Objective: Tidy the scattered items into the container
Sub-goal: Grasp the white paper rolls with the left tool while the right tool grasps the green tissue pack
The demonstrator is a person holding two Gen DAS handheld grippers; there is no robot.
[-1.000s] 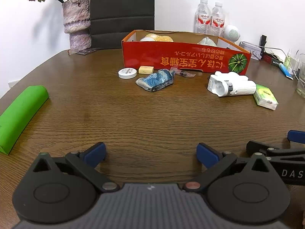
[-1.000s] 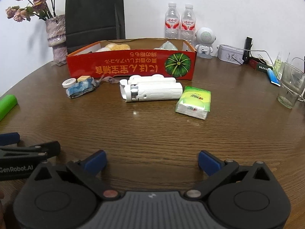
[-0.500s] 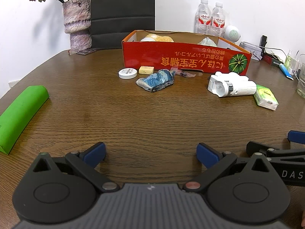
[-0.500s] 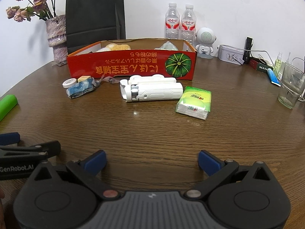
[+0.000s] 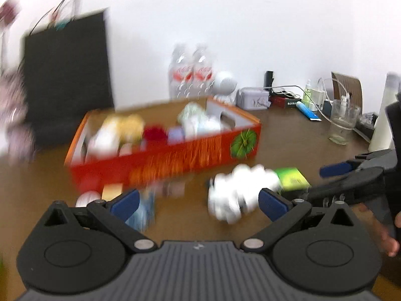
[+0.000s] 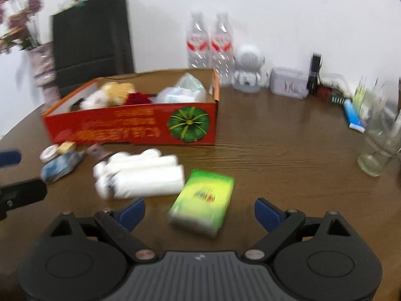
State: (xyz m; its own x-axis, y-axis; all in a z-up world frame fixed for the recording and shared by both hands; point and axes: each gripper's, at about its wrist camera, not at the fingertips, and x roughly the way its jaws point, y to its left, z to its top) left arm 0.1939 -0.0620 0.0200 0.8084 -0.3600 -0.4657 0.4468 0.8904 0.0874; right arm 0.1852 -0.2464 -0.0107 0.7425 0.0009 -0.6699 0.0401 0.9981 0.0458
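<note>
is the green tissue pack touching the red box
Apart. In the right wrist view, bare table shows between the green tissue pack and the front wall of the red box.

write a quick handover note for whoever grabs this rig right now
Left claw: open, empty, over the table.
Right claw: empty, jaws closing, green tissue pack lies ahead between its tips.
Red cardboard box already holds soft toys and bags.
Left outside, in front of the box: white folded gadget, blue packet, round white tin, small yellow block, tissue pack.
</note>
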